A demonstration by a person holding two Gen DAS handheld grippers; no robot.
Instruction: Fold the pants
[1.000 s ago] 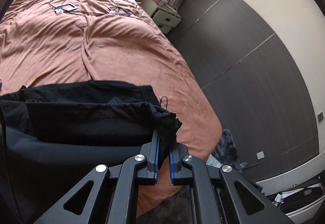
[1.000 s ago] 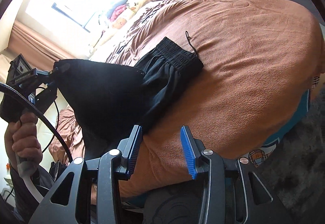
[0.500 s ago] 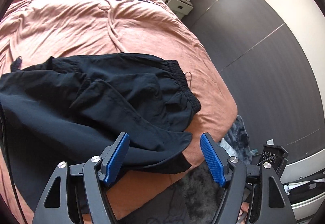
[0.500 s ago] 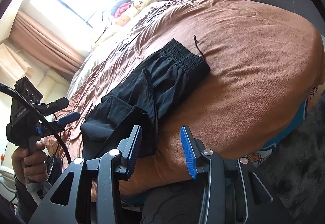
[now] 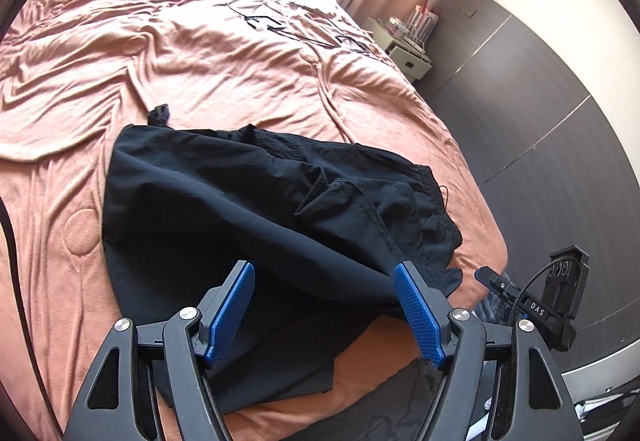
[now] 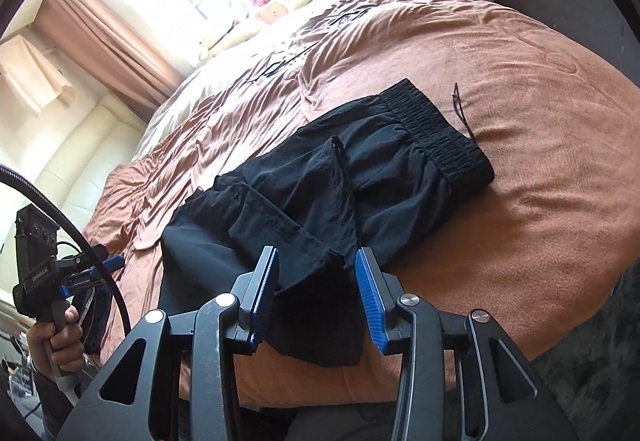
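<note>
Left wrist view, near to far: left gripper (image 5: 324,301), jaws wide, holding nothing, over black pants (image 5: 256,209) lying folded on brown bedspread (image 5: 200,81); black cables (image 5: 304,33); white nightstand (image 5: 404,49). Right wrist view: right gripper (image 6: 316,289) part open, empty, cloth below untouched; waistband (image 6: 436,133) and drawstring (image 6: 460,109) beyond; pillows (image 6: 288,1); curtain (image 6: 104,29).
</note>
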